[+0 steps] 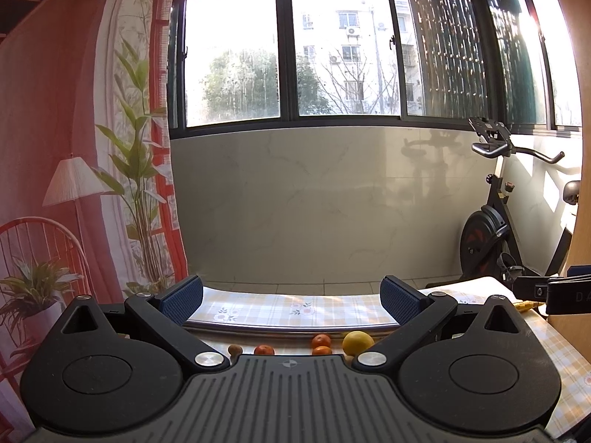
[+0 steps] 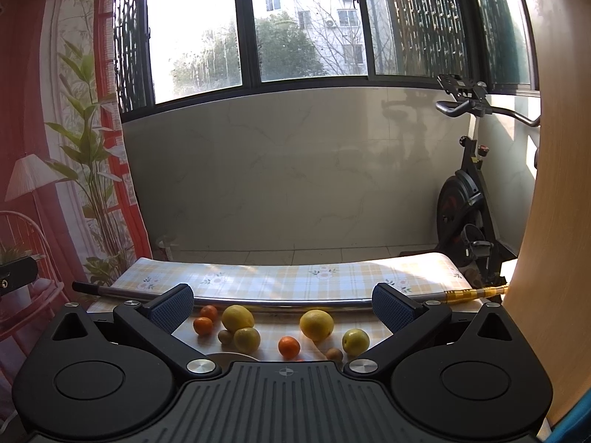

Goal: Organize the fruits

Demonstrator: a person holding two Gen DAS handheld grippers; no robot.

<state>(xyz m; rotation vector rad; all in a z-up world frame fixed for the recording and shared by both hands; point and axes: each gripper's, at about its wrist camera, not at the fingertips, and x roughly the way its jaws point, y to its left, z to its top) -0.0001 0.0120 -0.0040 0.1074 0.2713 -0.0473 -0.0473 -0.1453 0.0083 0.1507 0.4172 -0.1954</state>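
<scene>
Loose fruit lies on a yellow-checked tablecloth [image 2: 280, 280]. In the right wrist view I see two lemons [image 2: 316, 324], a smaller yellow fruit [image 2: 355, 341], another yellow one [image 2: 247, 339], tangerines [image 2: 289, 346], and small brown kiwis [image 2: 334, 353]. My right gripper [image 2: 283, 304] stands open above them, holding nothing. In the left wrist view a lemon [image 1: 357, 342], tangerines [image 1: 321, 341] and a kiwi [image 1: 235, 349] peek over the gripper body. My left gripper [image 1: 291, 297] is open and empty.
A long metal rod [image 2: 280, 302] with a gold end lies across the table behind the fruit. A white plate rim [image 2: 231, 356] shows near the right gripper body. An exercise bike [image 2: 467, 199] stands at the right by a tan panel [image 2: 554, 221]. A printed curtain [image 1: 74, 147] hangs left.
</scene>
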